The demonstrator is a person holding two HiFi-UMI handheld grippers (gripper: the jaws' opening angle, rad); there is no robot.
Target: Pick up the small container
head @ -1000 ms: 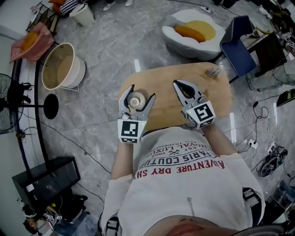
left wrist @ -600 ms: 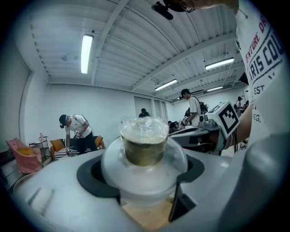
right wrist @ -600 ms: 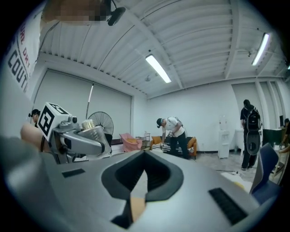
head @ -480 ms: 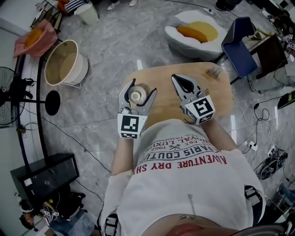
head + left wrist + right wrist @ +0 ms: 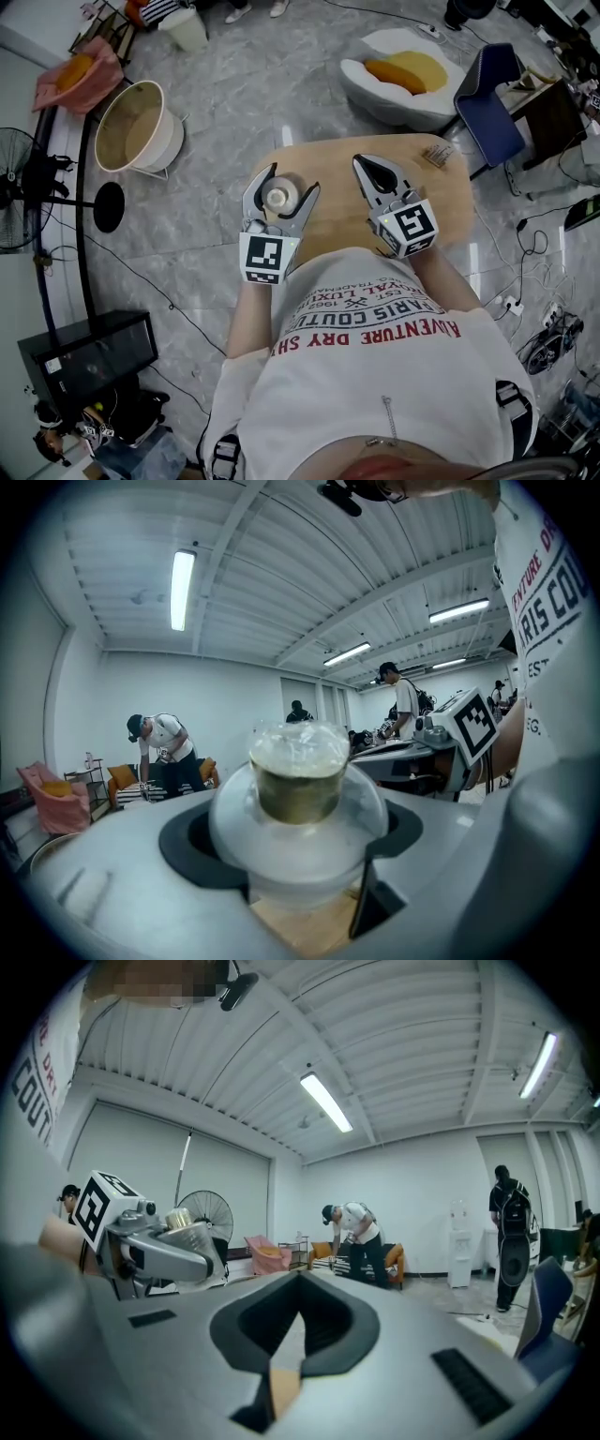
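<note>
The small container (image 5: 279, 197) is a clear round cup with a pale lid and a brownish band. It sits between the jaws of my left gripper (image 5: 293, 178) over the left part of the wooden table (image 5: 441, 202). In the left gripper view the small container (image 5: 298, 780) fills the pocket between the two grey jaws, which close against its sides. My right gripper (image 5: 364, 165) hovers over the middle of the table, apart from the container. Its jaws meet at the tips with nothing between them, as the right gripper view (image 5: 298, 1279) also shows.
A small metallic object (image 5: 436, 155) lies at the table's far right corner. On the floor stand a round white bin (image 5: 131, 127), a white beanbag with an orange cushion (image 5: 403, 70), a blue chair (image 5: 492, 98) and a fan (image 5: 28, 187). Cables trail at right.
Only the head camera's aim has shifted a little. Both grippers and the container keep their places over the table.
</note>
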